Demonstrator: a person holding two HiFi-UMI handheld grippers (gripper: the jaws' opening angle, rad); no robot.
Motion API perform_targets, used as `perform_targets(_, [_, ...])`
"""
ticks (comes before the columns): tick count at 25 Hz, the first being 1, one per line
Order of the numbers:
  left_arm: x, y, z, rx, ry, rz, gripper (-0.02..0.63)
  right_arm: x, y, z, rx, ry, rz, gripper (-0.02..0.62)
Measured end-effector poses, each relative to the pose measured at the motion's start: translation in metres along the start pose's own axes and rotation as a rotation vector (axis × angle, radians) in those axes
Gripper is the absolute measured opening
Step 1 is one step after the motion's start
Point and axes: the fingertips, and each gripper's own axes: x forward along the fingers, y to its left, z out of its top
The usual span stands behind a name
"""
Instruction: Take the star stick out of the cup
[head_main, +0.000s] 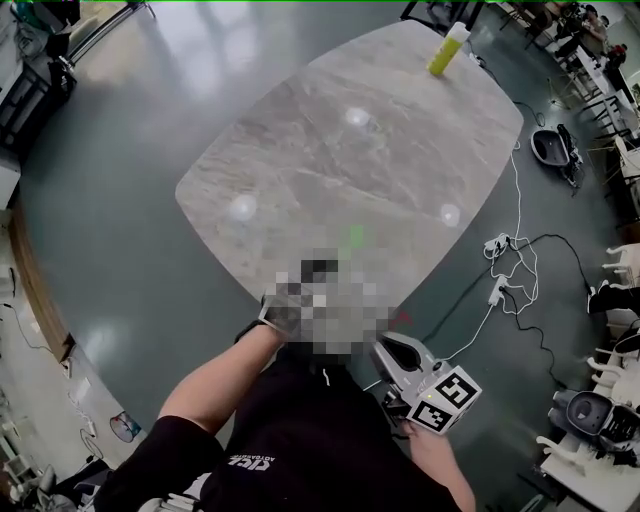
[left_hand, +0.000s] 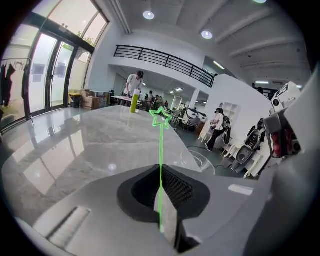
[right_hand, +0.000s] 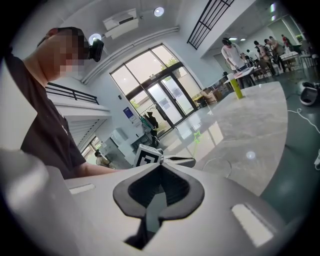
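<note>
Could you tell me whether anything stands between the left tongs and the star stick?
Nothing visible does: the left tongs are shut on the star stick, its star pointing away over the table. The clear cup stands to its right, apart from it.

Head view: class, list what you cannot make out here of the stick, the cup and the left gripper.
- Left gripper: head view, covered by a mosaic patch.
- Stick: head view, only a blurred green star shows; the shaft is too thin to trace.
- Cup: head view, clear, lost against the table.
</note>
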Motion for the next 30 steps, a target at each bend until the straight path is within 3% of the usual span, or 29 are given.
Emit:
perform_targets(9, [0.028, 0.013, -0.028, -0.046, 0.098, 0.019, 0.017, -0.012, -0.003, -0.007, 0.018, -0.018, -0.033, 0.014])
perform_targets(13, [0.035, 0.011, -0.033, -0.059, 0.106, -0.012, 0.037, -0.017, -0.001, -0.003, 0.006, -0.033, -0.037, 0.014])
perform_targets(16, [0.029, 0.008, -0.021, -0.032, 0.083, -0.02, 0.066, -0.019, 0.0, -0.001, 0.0, -0.042, -0.043, 0.014])
perform_targets(30, [-0.063, -0.005, 0.039, 0.009, -0.092, -0.001, 0.049, -0.004, 0.029, 0.028, -0.073, -0.122, -0.008, 0.014])
